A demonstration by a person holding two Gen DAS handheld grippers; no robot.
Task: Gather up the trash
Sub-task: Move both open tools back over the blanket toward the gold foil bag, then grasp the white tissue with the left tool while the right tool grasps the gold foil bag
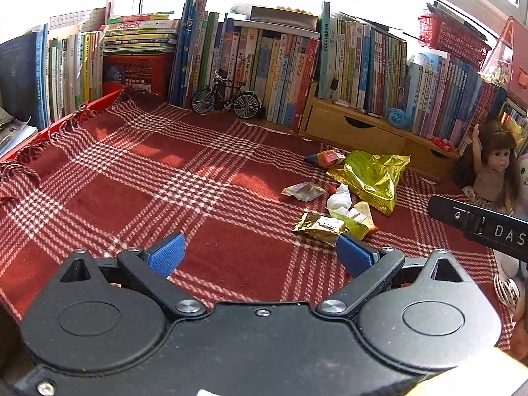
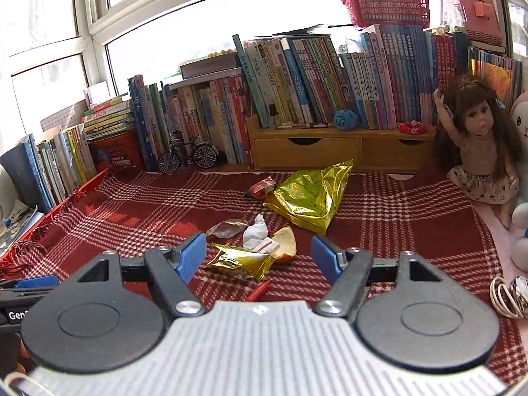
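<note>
Trash lies scattered on a red plaid cloth point(image 1: 138, 178) point(image 2: 396, 217). A large crumpled gold bag point(image 1: 373, 175) point(image 2: 310, 198) is farthest, with a red and dark wrapper point(image 1: 325, 158) point(image 2: 262, 188) behind it. Nearer lie a clear wrapper point(image 1: 303, 191) point(image 2: 227, 227), a white tissue wad point(image 1: 340, 198) point(image 2: 255, 232), a yellow wrapper point(image 1: 358, 219) point(image 2: 285, 242) and a small gold packet point(image 1: 318, 226) point(image 2: 239, 260). A red scrap point(image 2: 259, 292) lies close in the right wrist view. My left gripper point(image 1: 259, 254) is open, left of the pile. My right gripper point(image 2: 259, 257) is open, its blue pads either side of the gold packet.
Rows of books point(image 1: 264, 66) point(image 2: 297, 82) line the back, with a model bicycle point(image 1: 226, 99) point(image 2: 188, 156) and a wooden drawer unit point(image 1: 356, 128) point(image 2: 330, 148). A doll point(image 1: 491, 165) point(image 2: 478, 151) sits at the right, a coiled white cable point(image 2: 505, 297) nearby. Red baskets point(image 1: 452, 41) point(image 2: 386, 6) rest on the books.
</note>
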